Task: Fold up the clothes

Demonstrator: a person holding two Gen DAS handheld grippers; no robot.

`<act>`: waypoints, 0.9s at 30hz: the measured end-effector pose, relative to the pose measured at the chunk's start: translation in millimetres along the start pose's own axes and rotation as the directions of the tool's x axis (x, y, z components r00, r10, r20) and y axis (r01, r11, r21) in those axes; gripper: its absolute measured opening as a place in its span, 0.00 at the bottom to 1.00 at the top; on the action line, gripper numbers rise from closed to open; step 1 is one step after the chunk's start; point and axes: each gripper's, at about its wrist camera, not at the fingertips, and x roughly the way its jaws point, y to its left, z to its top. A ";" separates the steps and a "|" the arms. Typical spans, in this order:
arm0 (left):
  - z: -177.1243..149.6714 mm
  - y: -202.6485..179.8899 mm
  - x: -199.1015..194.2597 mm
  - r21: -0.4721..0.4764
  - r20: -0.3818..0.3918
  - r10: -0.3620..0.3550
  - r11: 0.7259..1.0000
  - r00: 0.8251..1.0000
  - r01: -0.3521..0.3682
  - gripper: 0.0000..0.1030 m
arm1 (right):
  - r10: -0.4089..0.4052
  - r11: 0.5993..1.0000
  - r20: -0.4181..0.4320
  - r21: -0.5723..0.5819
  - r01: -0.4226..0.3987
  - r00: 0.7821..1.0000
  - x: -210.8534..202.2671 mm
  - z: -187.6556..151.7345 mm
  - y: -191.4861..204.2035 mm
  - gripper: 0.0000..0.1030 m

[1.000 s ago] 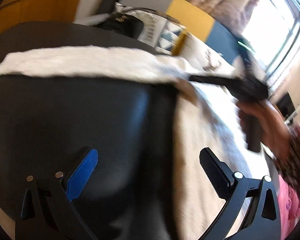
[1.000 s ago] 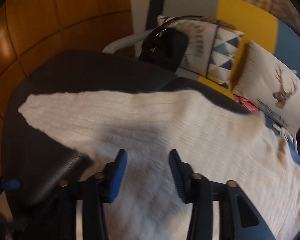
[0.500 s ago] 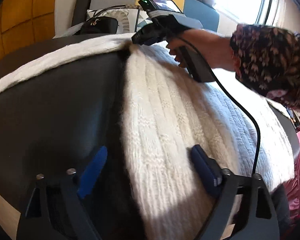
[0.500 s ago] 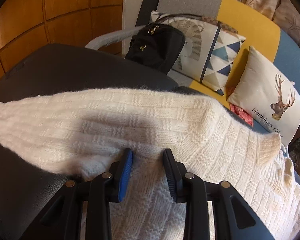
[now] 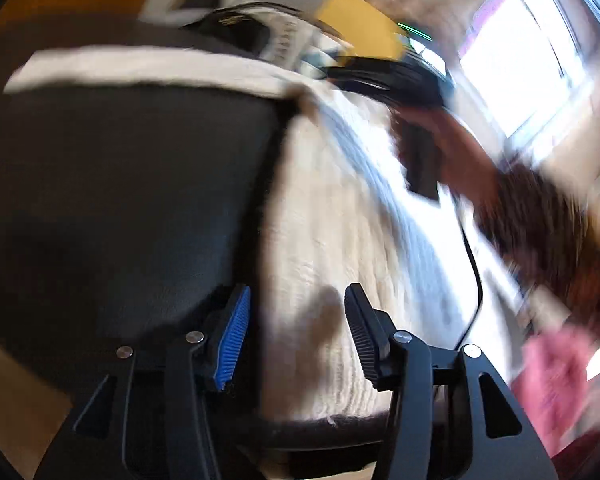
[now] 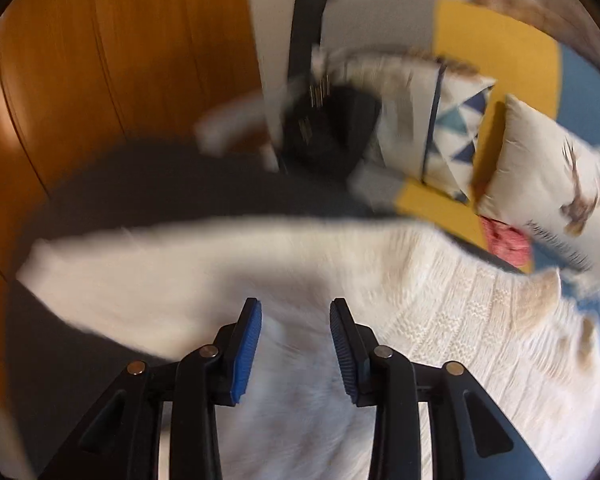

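A cream knit sweater (image 5: 340, 220) (image 6: 460, 320) lies flat on a black padded surface (image 5: 120, 200) (image 6: 160, 188). One sleeve (image 5: 140, 68) (image 6: 160, 272) is stretched out to the left. My left gripper (image 5: 298, 332) sits at the sweater's near left hem. Its jaws are closing, with the hem edge between them and the pads apart from it. My right gripper (image 6: 296, 344) (image 5: 332, 74) is at the sleeve-body junction. Knit fills its gap and the cloth peaks up at its tips, while its jaws open slightly. Both views are motion-blurred.
A black handbag (image 6: 328, 132) and patterned pillows (image 6: 548, 184) sit on a yellow, grey and blue sofa (image 6: 496, 40) beyond the surface. A wood-panelled wall (image 6: 100, 60) stands to the left. The person's hand (image 5: 452, 140) and floral sleeve (image 5: 540, 220) reach in from the right, with a cable (image 5: 476, 280) hanging.
My left gripper's jaws have narrowed and slid onto the sweater's near left hem. The right gripper stayed at the sleeve junction and rocked slightly.
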 end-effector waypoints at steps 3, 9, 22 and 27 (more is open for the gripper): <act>6.9 16.4 -25.5 -0.105 0.109 0.057 0.993 0.992 -0.045 0.55 | 0.045 0.996 -0.024 0.083 -0.042 0.999 -36.8 -19.7 -4.1 0.37; 30.6 -37.5 -22.0 0.090 0.199 0.105 0.988 0.974 -0.125 0.55 | 0.011 0.995 -0.132 0.098 0.002 0.991 -103.6 -106.3 -8.2 0.37; 59.0 -125.3 158.9 0.443 0.031 0.272 0.859 0.962 -0.258 0.56 | -0.320 0.947 -0.166 -0.083 0.310 0.933 -152.2 -217.7 -54.4 0.37; 23.7 -125.8 137.4 0.406 0.079 0.327 0.852 0.942 -0.330 0.65 | -0.278 0.960 -0.149 -0.086 0.268 0.949 -166.8 -232.0 -90.7 0.43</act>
